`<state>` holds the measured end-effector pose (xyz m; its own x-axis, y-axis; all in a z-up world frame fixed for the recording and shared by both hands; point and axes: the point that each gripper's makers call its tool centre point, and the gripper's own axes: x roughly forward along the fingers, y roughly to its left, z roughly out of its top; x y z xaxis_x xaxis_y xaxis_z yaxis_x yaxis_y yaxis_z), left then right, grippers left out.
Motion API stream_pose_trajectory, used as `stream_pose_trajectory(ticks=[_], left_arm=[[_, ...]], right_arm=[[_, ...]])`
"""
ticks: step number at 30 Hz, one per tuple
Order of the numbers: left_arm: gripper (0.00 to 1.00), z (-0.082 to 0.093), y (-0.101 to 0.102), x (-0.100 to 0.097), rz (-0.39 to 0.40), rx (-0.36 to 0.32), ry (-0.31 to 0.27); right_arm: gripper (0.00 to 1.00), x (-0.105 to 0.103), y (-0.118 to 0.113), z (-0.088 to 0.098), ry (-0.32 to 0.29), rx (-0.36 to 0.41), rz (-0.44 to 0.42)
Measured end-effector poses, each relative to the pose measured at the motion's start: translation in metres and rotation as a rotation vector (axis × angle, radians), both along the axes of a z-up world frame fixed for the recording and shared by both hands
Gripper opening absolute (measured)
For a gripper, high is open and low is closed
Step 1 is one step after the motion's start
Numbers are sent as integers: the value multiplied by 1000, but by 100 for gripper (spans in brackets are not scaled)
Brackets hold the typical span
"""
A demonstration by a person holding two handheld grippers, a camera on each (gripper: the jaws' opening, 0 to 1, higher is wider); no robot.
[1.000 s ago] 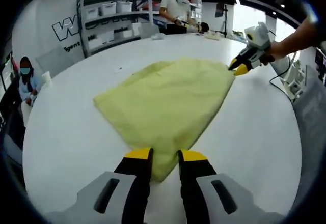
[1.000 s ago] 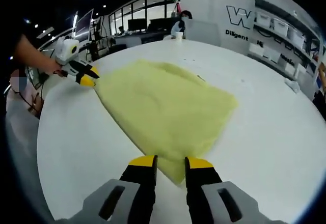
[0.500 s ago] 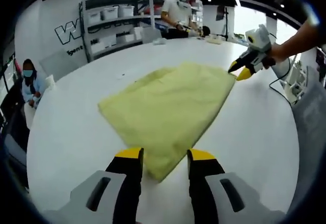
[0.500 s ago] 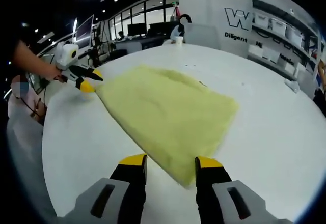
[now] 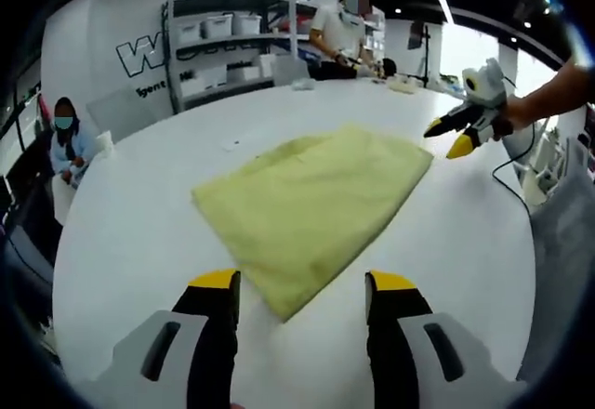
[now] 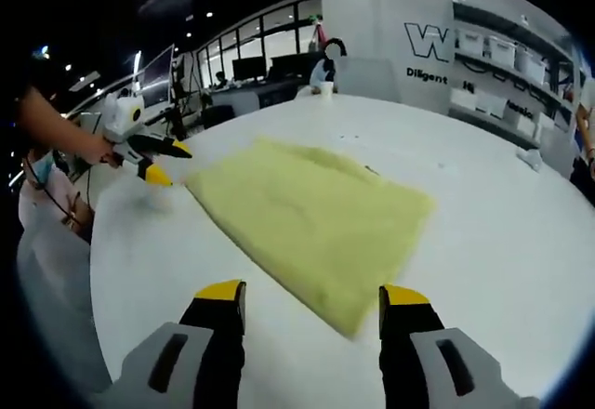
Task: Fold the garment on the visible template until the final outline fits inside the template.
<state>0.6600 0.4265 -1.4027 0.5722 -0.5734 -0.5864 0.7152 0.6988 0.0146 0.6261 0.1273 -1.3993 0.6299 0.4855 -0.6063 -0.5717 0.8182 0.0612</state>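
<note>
In the left gripper view, the left hand-held gripper (image 5: 300,288) stands spread wide just short of the near corner of the yellow garment (image 5: 311,206), a soft folded four-sided shape lying flat on the round white desk (image 5: 130,232), with bare desk all around. Its long axis runs toward the right hand-held gripper (image 5: 453,137), spread and apart from the cloth.

In the right gripper view, the right hand-held gripper (image 6: 313,299) gapes before the garment (image 6: 316,219); the left one (image 6: 167,160) hovers spread beside the far corner.

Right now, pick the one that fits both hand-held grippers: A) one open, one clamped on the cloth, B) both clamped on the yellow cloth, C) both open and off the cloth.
C: the left hand-held gripper and right hand-held gripper stand open, clear of the yellow cloth.
</note>
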Motion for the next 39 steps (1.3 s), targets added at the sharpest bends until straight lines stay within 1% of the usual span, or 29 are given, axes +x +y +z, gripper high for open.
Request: stream_pose_trajectory(ticks=[6, 12, 18, 28, 33, 39], left_arm=[[64, 2, 7, -8, 23, -1, 5], [69, 6, 12, -16, 66, -21, 16], [76, 9, 16, -24, 88, -28, 12], [77, 15, 21, -37, 105, -36, 13], [79, 15, 22, -45, 115, -41, 14], [80, 14, 21, -53, 113, -41, 17]], right_arm=[[62, -7, -2, 6, -10, 8, -9], [65, -15, -2, 10, -17, 15, -16], [71, -23, -2, 15, -23, 27, -25], [73, -37, -2, 20, -27, 32, -34], [75, -45, -2, 21, -30, 37, -38], [77, -51, -3, 22, -32, 41, -44]])
